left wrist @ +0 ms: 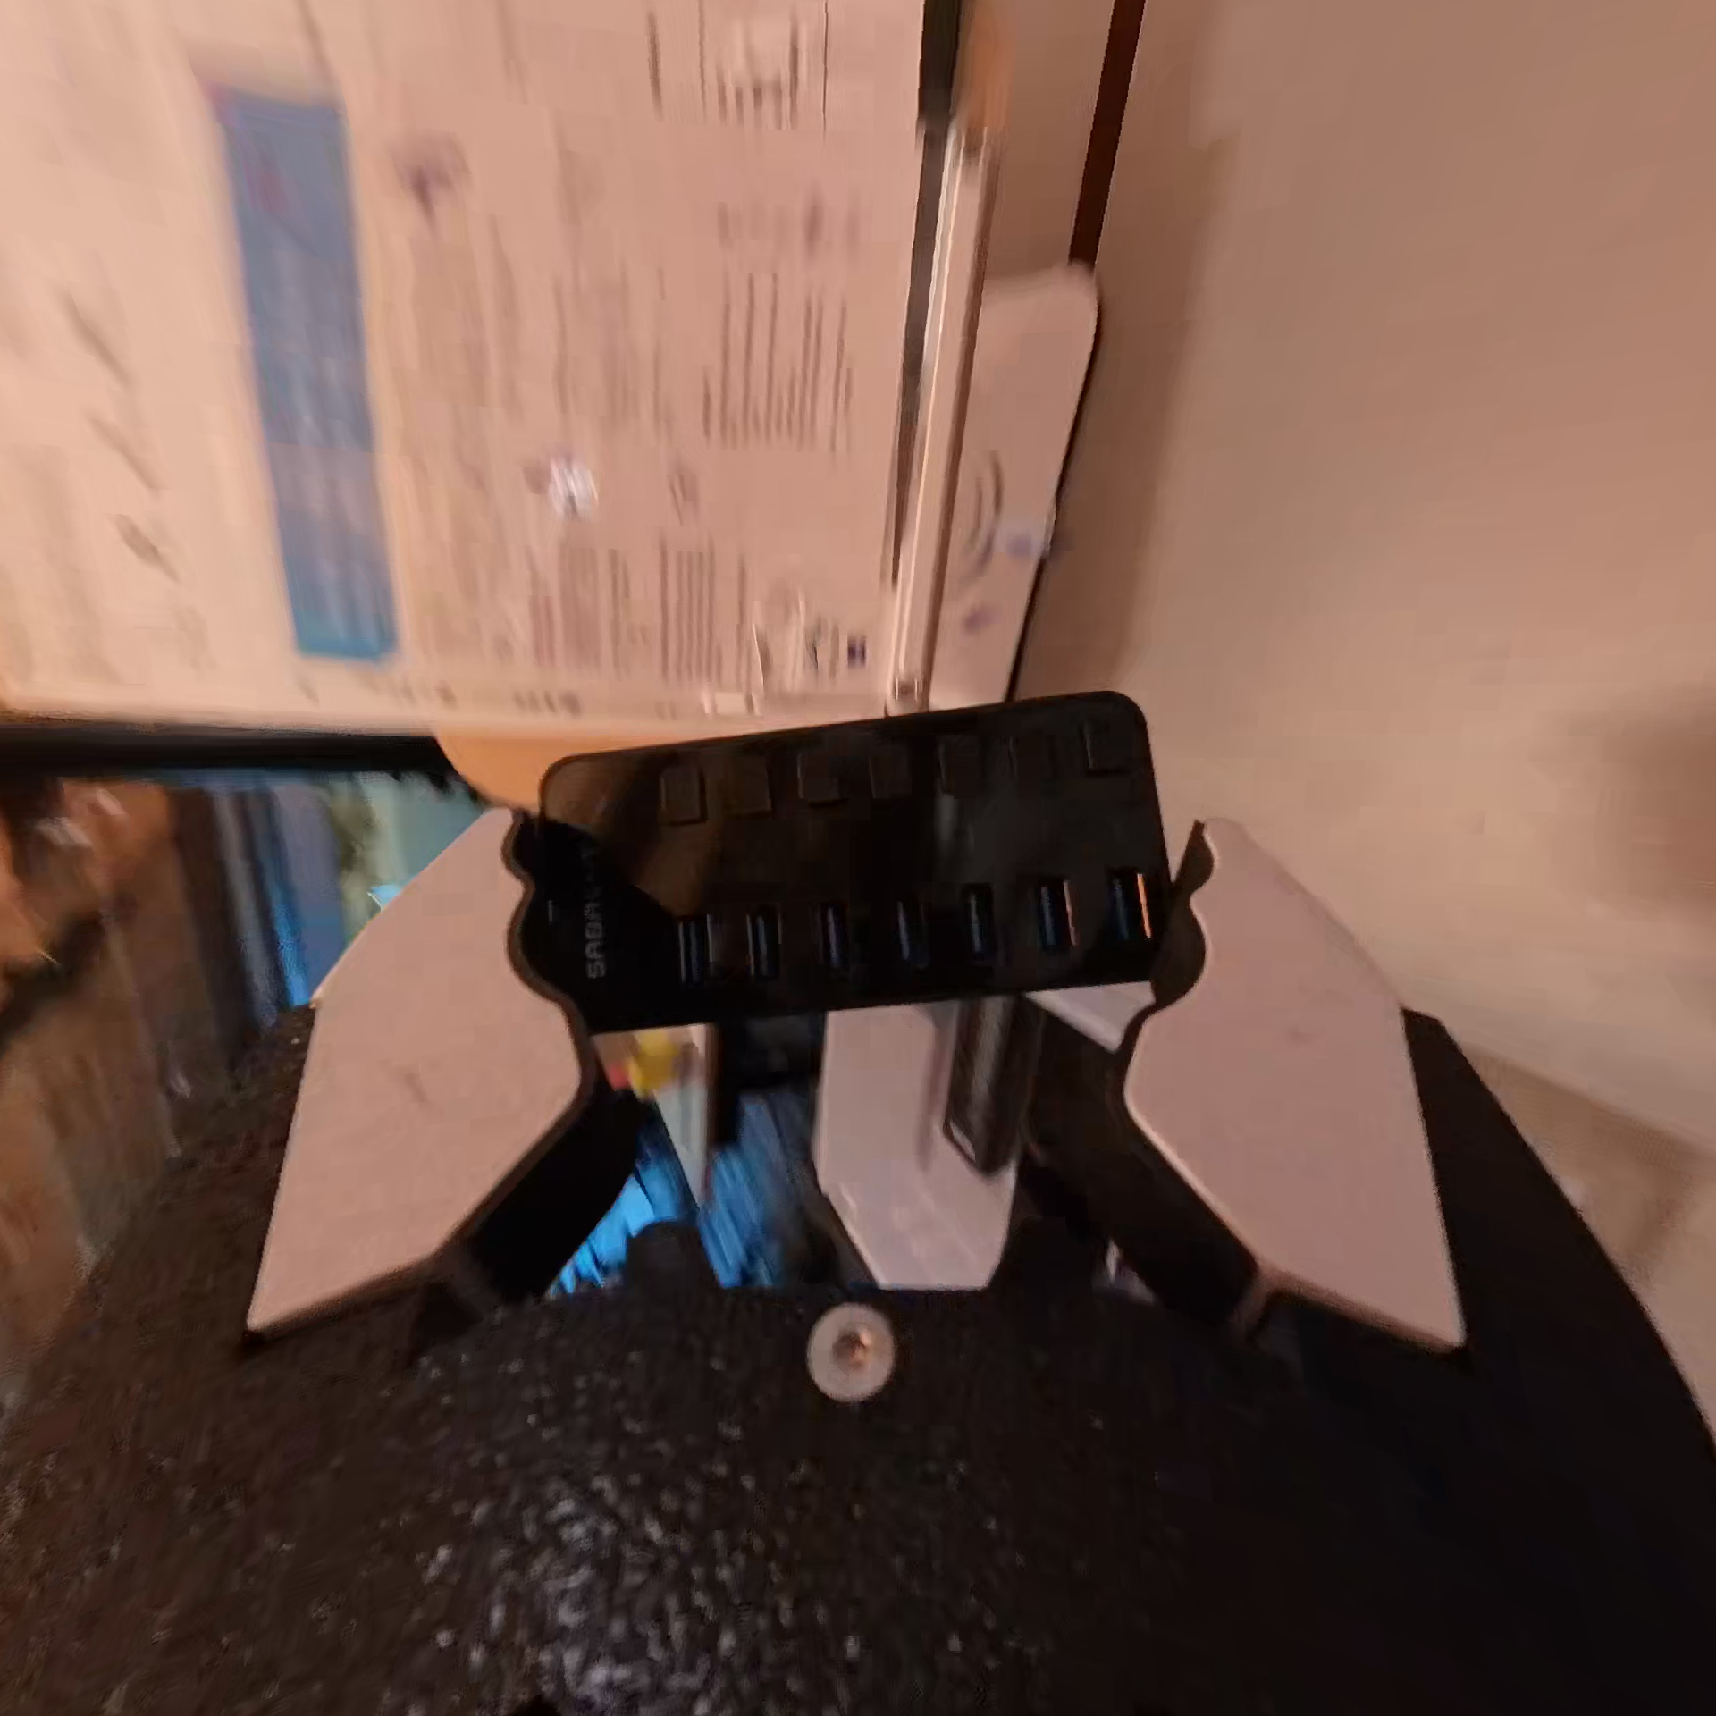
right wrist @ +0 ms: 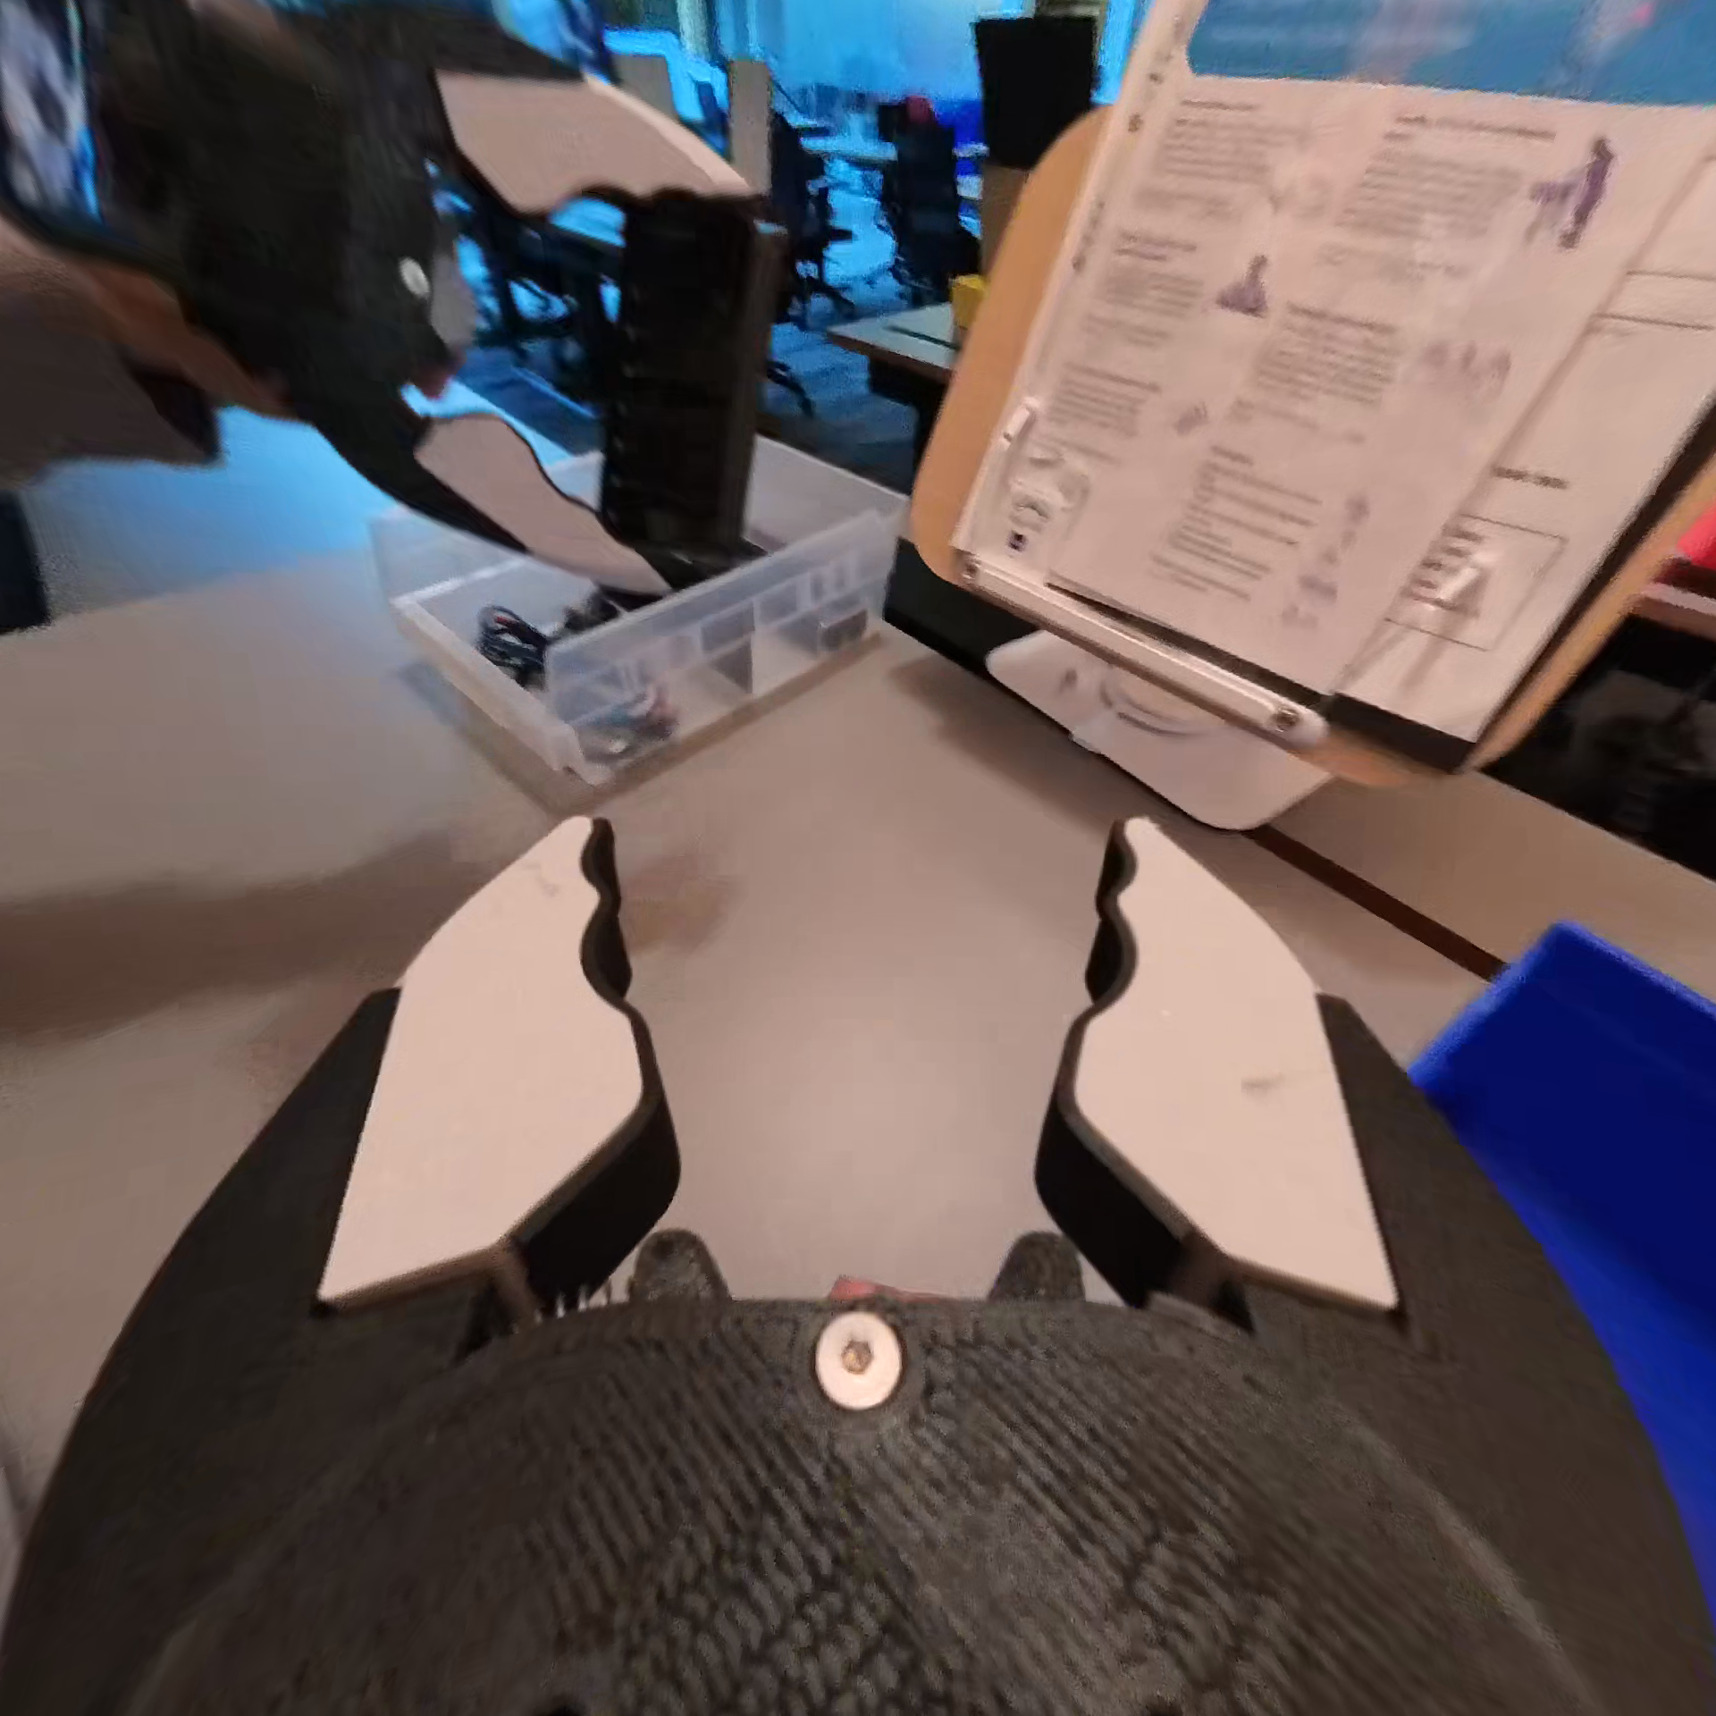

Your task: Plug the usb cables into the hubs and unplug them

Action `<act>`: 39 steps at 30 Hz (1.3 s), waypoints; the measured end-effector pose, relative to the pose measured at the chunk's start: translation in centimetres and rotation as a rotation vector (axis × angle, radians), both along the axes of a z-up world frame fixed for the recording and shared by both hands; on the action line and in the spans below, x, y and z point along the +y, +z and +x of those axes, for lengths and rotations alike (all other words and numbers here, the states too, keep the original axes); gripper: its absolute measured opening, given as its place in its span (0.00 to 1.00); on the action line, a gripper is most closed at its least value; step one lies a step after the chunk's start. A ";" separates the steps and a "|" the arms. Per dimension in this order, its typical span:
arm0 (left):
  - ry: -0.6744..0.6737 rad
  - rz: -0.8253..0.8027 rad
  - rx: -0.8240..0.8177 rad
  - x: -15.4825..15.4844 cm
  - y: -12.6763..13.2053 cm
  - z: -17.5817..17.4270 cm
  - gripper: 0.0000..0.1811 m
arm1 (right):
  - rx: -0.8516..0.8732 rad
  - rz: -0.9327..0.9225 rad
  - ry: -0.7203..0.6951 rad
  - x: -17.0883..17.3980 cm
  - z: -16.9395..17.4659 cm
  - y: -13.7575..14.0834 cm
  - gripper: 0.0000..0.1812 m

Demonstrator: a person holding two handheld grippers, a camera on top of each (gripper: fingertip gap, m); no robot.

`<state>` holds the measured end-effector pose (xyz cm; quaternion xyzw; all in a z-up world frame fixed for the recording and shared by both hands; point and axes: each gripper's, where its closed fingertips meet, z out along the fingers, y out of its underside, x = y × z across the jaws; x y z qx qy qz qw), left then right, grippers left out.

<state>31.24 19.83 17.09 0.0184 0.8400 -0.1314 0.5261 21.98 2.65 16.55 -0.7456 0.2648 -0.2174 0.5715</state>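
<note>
We see the left gripper (left wrist: 850,915) with its fingers clamped on the short ends of a glossy black USB hub (left wrist: 854,854), lifted above the clear plastic parts tray (right wrist: 650,641). The hub is a rigid, slick slab (probably light) with a row of ports; gripping by its ends leaves these free. The right gripper (right wrist: 854,915), nearer us than the tray, hangs over the pale worktop (right wrist: 836,1068), fingers apart and empty.
</note>
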 end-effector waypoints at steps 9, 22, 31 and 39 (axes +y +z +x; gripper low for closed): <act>-0.410 -0.108 -0.281 -9.7 -1.4 -7.4 0.69 | 0.234 0.234 0.298 7.5 0.6 -2.8 0.44; -0.291 -0.591 0.337 -10.6 -5.4 -9.2 0.63 | -0.012 0.159 0.144 5.8 1.5 -6.8 0.15; -0.015 -1.408 0.899 -13.5 -4.7 -7.4 0.48 | -0.337 -0.156 0.006 2.6 2.7 -7.3 0.15; -0.017 -1.383 0.880 -16.1 -6.3 -6.6 0.33 | -0.281 -0.186 -0.024 1.2 2.3 -8.7 0.16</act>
